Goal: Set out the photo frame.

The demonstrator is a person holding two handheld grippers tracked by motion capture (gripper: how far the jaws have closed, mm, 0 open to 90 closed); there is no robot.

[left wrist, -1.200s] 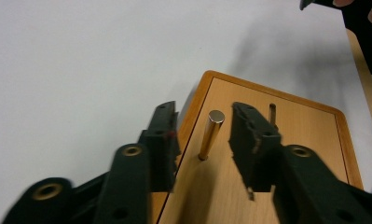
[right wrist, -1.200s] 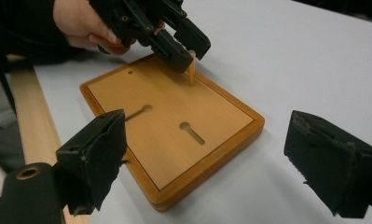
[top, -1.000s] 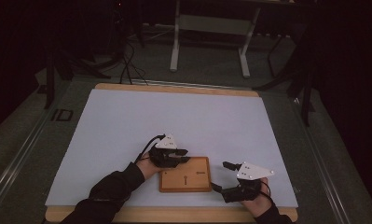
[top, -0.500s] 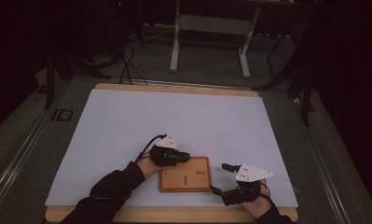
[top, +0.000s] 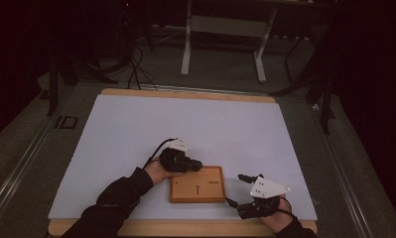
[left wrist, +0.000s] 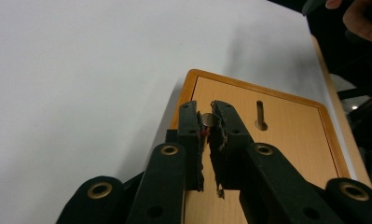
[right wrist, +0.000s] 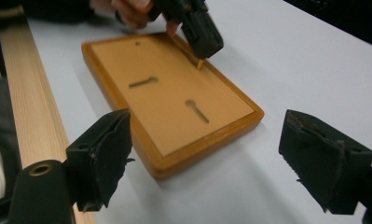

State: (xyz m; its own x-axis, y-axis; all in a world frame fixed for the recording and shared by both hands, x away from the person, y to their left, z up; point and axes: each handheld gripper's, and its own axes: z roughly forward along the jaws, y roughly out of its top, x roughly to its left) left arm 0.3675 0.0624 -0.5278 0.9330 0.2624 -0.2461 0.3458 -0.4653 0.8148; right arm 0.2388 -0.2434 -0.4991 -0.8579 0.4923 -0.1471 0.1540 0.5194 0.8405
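Note:
A flat wooden board [top: 197, 184] with a raised rim lies near the table's front edge. Two keyhole slots [right wrist: 196, 110] are cut into its face. My left gripper [top: 196, 164] is at the board's far left corner, tilted down, shut on a small brass pin [left wrist: 207, 120]. The pin's tip [right wrist: 199, 64] touches or nearly touches the board just inside the rim. My right gripper [top: 233, 188] stands open just right of the board, its pads [right wrist: 104, 154] wide apart with nothing between them, aimed at the board's near corner.
A white sheet [top: 185, 129] covers the wooden table [top: 185, 93]. The table's front edge [right wrist: 20, 93] runs close behind the board. Dark floor, cables and a metal stand's legs [top: 223, 44] lie beyond the far edge.
My right gripper has drifted slightly right and toward the front edge. The left gripper and the board stay where they were.

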